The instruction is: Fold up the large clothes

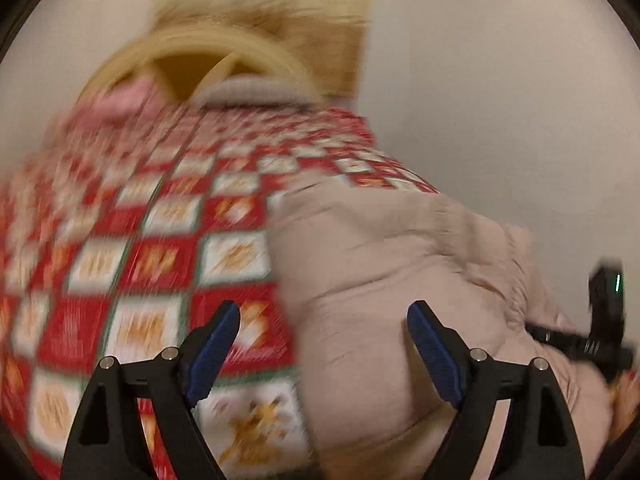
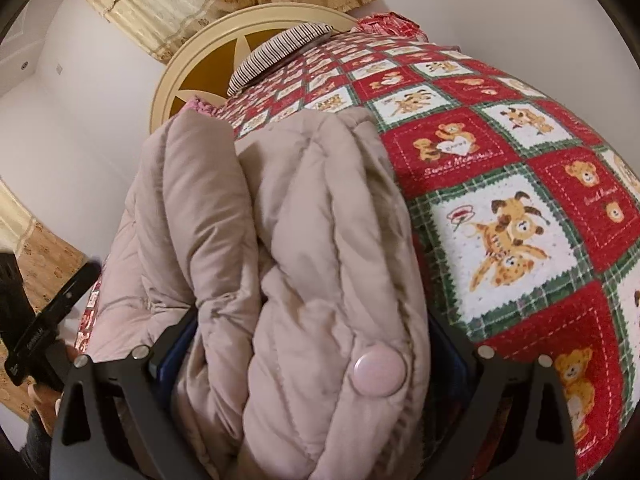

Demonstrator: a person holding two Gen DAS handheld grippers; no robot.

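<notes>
From the left wrist we see our left gripper (image 1: pixel 324 320) with its blue fingers (image 1: pixel 212 352) wide apart and nothing between them. This view is very blurry. The beige puffy coat (image 1: pixel 400 280) lies near the bed's side edge on the red checked quilt (image 1: pixel 160 240).

From the right wrist, our right gripper (image 2: pixel 312 360) has the folded coat (image 2: pixel 312 240) bunched between its fingers. The coat hides the fingertips, so we cannot tell how tightly they squeeze. A round pink button (image 2: pixel 378 368) shows on it. The headboard (image 2: pixel 192 76) stands at the quilt's (image 2: pixel 500 200) far end.
</notes>
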